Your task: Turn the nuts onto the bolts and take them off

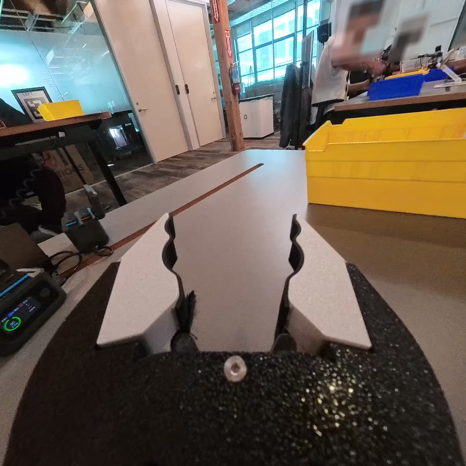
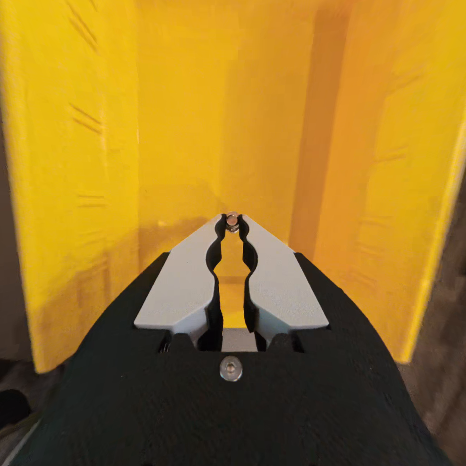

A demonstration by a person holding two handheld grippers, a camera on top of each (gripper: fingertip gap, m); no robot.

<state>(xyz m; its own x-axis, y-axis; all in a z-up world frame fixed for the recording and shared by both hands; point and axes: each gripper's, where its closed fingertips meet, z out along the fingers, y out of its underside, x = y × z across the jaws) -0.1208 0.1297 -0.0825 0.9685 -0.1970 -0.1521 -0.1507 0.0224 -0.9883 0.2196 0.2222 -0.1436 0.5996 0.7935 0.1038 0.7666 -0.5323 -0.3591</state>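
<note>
My right gripper (image 2: 231, 219) is shut on a small silver bolt (image 2: 231, 220) with a nut (image 2: 232, 229) on it, pinched at the very fingertips. It points down into a yellow bin (image 2: 176, 126), whose walls and floor fill the right wrist view. My left gripper (image 1: 231, 219) is open and empty, held low over the grey table (image 1: 239, 252). The same yellow bin (image 1: 385, 176) stands to its right in the left wrist view. No other nuts or bolts show.
A slot (image 1: 219, 189) runs along the table ahead of the left gripper. A black power unit with a lit display (image 1: 22, 312) and a dark device with cables (image 1: 85, 232) sit at the left edge. A person (image 1: 335, 75) works at a far desk with blue bins (image 1: 396, 87). The left gripper's tips are roughly 35 centimeters from the right gripper's.
</note>
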